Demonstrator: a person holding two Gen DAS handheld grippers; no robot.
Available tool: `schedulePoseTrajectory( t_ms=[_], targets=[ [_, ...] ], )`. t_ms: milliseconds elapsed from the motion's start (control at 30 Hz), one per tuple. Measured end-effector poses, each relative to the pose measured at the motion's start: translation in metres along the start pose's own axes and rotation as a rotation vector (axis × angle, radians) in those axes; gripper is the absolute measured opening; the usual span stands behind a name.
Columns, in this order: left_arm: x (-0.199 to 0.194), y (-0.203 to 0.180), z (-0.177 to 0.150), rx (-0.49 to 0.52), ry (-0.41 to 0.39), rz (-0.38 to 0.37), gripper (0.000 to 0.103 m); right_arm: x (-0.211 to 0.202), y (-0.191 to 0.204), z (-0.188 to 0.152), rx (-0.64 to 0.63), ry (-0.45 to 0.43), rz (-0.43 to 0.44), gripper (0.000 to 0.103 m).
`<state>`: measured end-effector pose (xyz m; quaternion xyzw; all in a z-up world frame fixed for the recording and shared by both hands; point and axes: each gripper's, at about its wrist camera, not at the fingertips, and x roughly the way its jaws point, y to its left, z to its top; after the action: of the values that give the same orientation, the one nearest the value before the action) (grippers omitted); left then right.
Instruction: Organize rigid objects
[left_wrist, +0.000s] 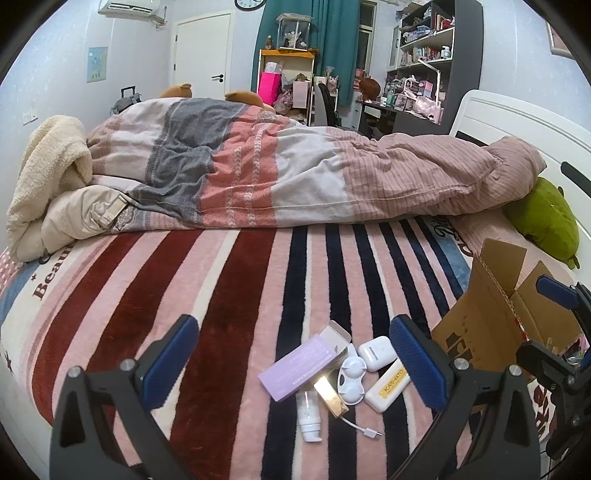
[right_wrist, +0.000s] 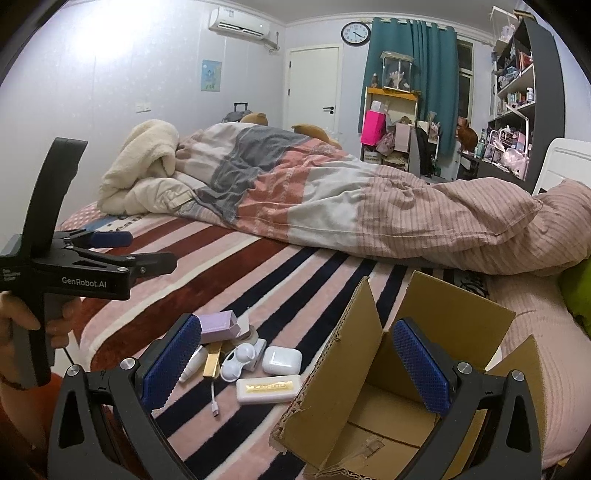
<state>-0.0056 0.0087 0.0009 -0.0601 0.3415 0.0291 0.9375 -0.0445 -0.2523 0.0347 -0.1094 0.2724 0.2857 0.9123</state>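
On the striped blanket (left_wrist: 221, 295) the left gripper (left_wrist: 291, 354) hangs wide open above a small heap: lilac box (left_wrist: 299, 365), gold tube (left_wrist: 330, 397), white earbud case (left_wrist: 375, 352), with the right gripper (right_wrist: 295, 362) likewise spread, empty, over the open cardboard box (right_wrist: 443, 306).

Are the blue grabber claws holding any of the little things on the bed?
No. The left gripper and the right gripper are both open and empty; the small items, like the white earbud case, lie on the blanket.

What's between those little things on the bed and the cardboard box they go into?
Only the box's own raised flap. It stands up on the side of the cardboard box facing the white earbud case and white bar, so items must be lifted over it.
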Motion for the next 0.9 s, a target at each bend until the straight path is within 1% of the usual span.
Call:
schedulePoseTrajectory(
  t_ms=[433, 633, 900],
  targets=[
    [-0.0006, -0.0027, 0.0003, -0.003, -0.002, -0.008, 0.103, 0.0001, -0.0004, -0.0005, 0.004, -0.002, 0.007, 0.103],
    [-0.0017, -0.0045, 0.0001, -0.003, -0.003, -0.008, 0.103, -0.0046, -0.0021, 0.0031, 0.034, -0.028, 0.021, 0.103],
    [-0.0018, -0.0049, 0.0002, -0.003, -0.004, -0.008, 0.103, -0.0057, -0.0045, 0.0035, 0.05, -0.038, 0.028, 0.103]
  ],
)
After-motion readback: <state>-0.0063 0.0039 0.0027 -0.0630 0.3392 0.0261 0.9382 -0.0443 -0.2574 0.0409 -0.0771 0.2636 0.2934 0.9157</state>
